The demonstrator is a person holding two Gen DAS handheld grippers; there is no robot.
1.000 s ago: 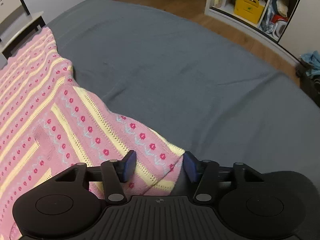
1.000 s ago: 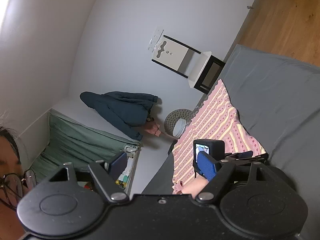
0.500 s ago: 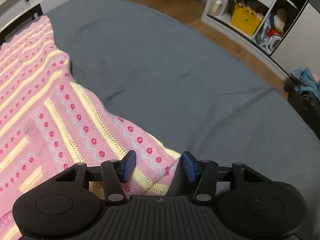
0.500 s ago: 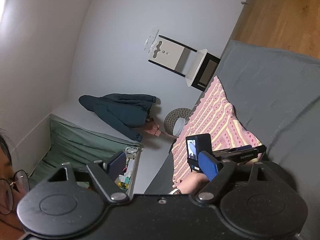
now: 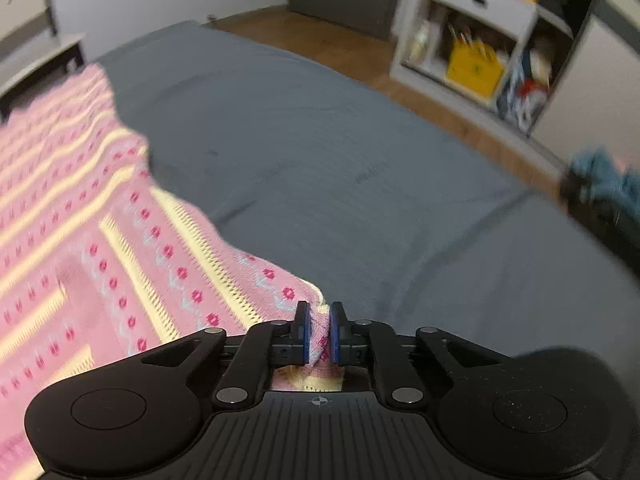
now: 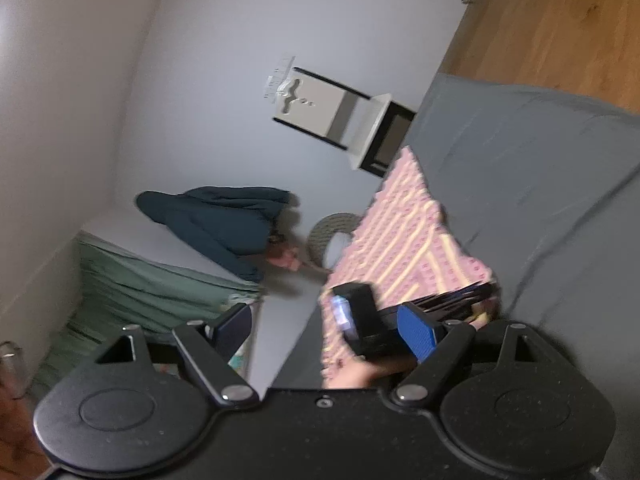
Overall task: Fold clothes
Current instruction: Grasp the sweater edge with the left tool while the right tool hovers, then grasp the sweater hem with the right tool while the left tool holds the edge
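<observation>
The left gripper point(image 5: 319, 330) is clamping the pink sweater point(image 5: 104, 248) corner between its jaws. The right gripper point(image 6: 326, 334) is standing wide apart, holding nothing.

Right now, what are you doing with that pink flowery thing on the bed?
A person is folding clothes on the grey bed. The left hand-held gripper is shut on a corner of the pink knitted garment, which lies spread on the bed. The right hand-held gripper is open, holding nothing, up in the air beside the bed.
</observation>
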